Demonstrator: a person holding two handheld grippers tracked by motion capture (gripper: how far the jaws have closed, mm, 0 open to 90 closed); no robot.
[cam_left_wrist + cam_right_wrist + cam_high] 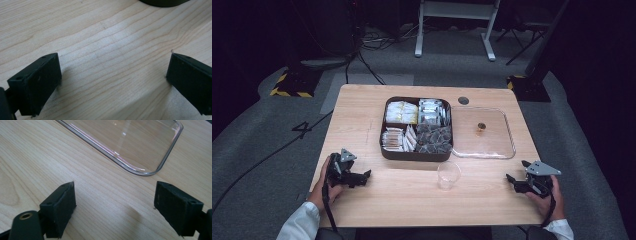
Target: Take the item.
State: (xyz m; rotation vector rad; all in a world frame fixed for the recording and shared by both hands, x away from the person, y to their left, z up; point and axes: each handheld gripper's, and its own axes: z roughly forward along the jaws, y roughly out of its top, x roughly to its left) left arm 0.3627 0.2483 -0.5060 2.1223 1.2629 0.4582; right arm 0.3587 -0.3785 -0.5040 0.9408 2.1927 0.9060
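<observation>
Both hand-held grippers, left and right, rest on the desk with jaws spread and empty. Likely next: reach for the cup or box, approaching squarely and closing gently on thin plastic.

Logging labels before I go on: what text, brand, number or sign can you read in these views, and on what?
"4": a dark mark on the grey floor left of the table.
Packets in the dark divided box: any print is too small and blurred to read.
Clear lid, clear cup, left gripper, right gripper: no readable text.
</observation>
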